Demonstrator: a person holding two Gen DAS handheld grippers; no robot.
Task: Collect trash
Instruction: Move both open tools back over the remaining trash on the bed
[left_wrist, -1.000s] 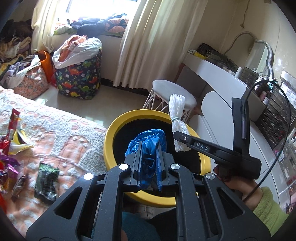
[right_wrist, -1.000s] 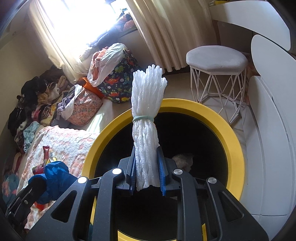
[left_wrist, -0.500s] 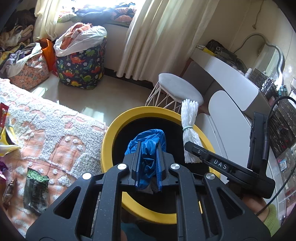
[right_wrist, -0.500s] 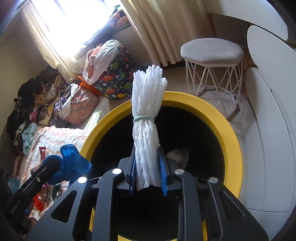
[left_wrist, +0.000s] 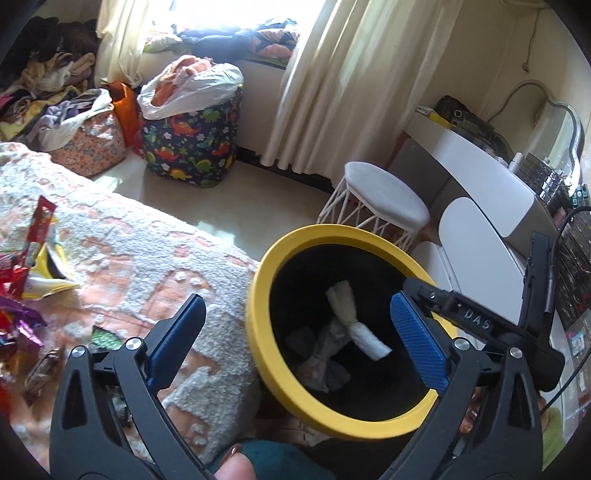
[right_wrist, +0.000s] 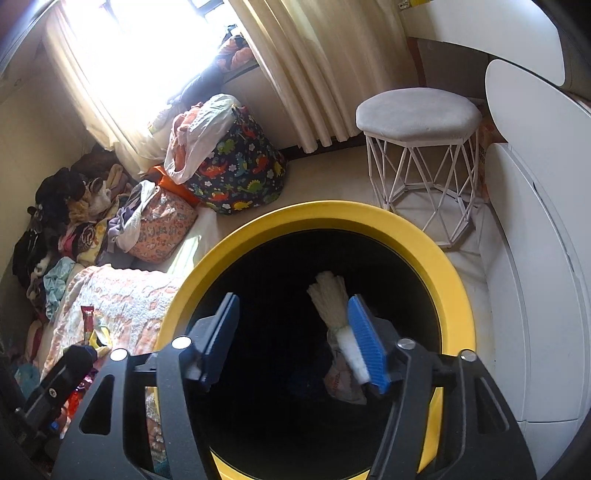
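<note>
Both tongs have just been opening, and the things they carried a moment ago are gone from between their pads. The left tongs (left_wrist: 295, 339) now stand wide and empty; the crumpled blue piece they gripped earlier is no longer in sight, probably down in the dark of the bin. The right tongs (right_wrist: 293, 339) are released too, and the white tied bundle (left_wrist: 356, 325) lies below them inside the yellow-rimmed trash bin (left_wrist: 258, 295), its long axis slanting from the far fanned end toward the near right pad. Whether it touches that pad I cannot tell.

For the coming move, the remaining trash matters: the snack wrappers (left_wrist: 35, 258) lie on the orange-and-white bed cover (left_wrist: 147, 258), left of the left tongs and well apart from the right ones, so I judge the left hand is the nearer one.

Only the left wrist view shows the paper scraps at the bin bottom clearly, and the green packet just beside its left pad. The right wrist view shows the bin mostly black inside, but gives the whole rim.
</note>
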